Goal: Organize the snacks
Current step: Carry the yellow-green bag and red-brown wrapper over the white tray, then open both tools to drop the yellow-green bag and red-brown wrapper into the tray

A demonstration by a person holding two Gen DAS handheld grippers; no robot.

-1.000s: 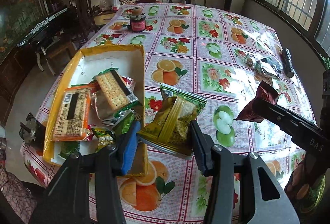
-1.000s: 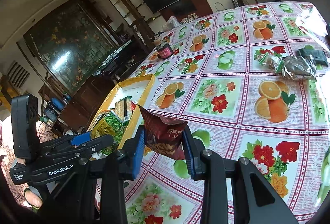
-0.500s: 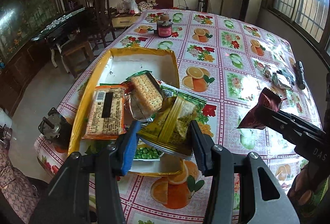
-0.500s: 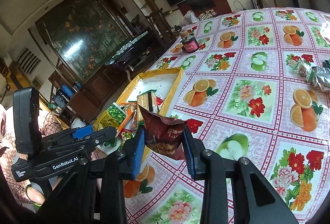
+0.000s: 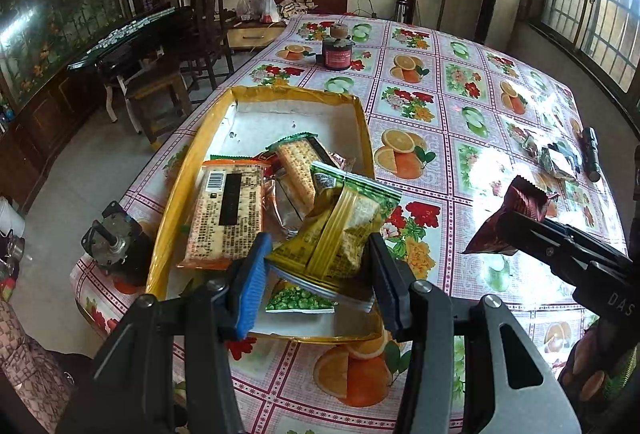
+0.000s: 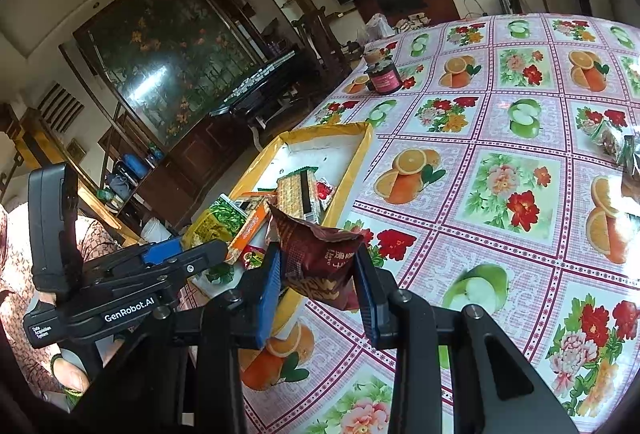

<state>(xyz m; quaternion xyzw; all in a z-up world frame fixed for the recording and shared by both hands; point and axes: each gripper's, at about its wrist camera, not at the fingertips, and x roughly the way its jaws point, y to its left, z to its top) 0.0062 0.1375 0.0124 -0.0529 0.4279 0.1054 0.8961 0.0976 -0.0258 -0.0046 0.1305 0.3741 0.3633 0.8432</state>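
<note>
Two packets in the air: left gripper point(image 5: 316, 274) clamps the yellow-green packet point(image 5: 340, 226) over the yellow tray point(image 5: 172, 202); right gripper point(image 6: 316, 288) clamps the maroon packet point(image 6: 320, 258) beside its near corner, tray leftward.

Black left gripper point(image 5: 316, 270) with blue pad, silver screws, patterned sleeve point(image 5: 28, 366)
</note>
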